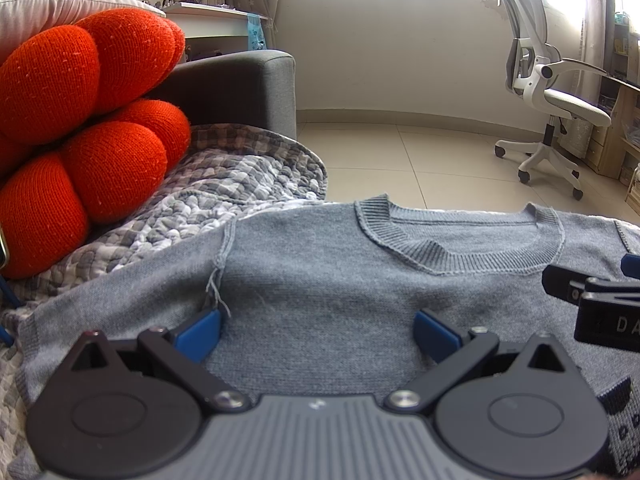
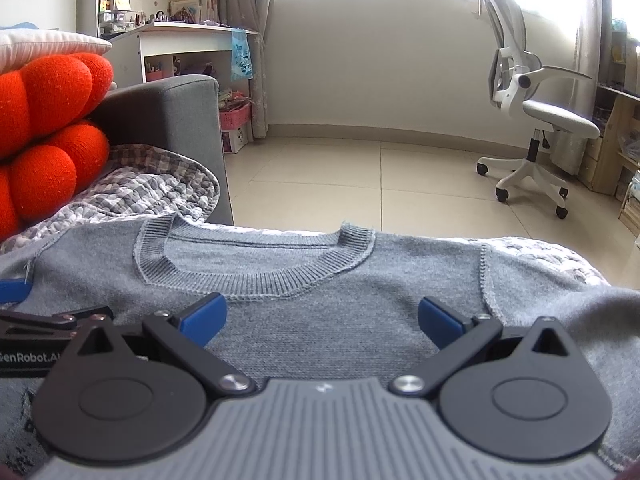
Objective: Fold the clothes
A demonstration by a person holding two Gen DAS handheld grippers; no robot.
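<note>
A grey knit sweater [image 1: 320, 276] lies flat on a checked quilt, its ribbed collar [image 1: 460, 240] toward the far edge of the seat. My left gripper [image 1: 316, 330] hovers low over the chest, left of the collar near the left shoulder seam, open, nothing between its blue pads. The right gripper [image 1: 592, 296] shows at the right edge of that view. In the right wrist view the sweater [image 2: 320, 320] fills the foreground. There the right gripper [image 2: 322, 316] stands open just below the collar [image 2: 256, 268], holding nothing. The left gripper's body [image 2: 40, 328] shows at the left edge.
A red knotted cushion [image 1: 80, 128] and a white pillow [image 1: 44, 4] sit at the left on the grey sofa [image 1: 240, 88]. The checked quilt [image 1: 208, 184] covers the seat. Beyond lie tiled floor [image 1: 420, 160], a white office chair [image 1: 552, 92] and a white desk [image 2: 188, 44].
</note>
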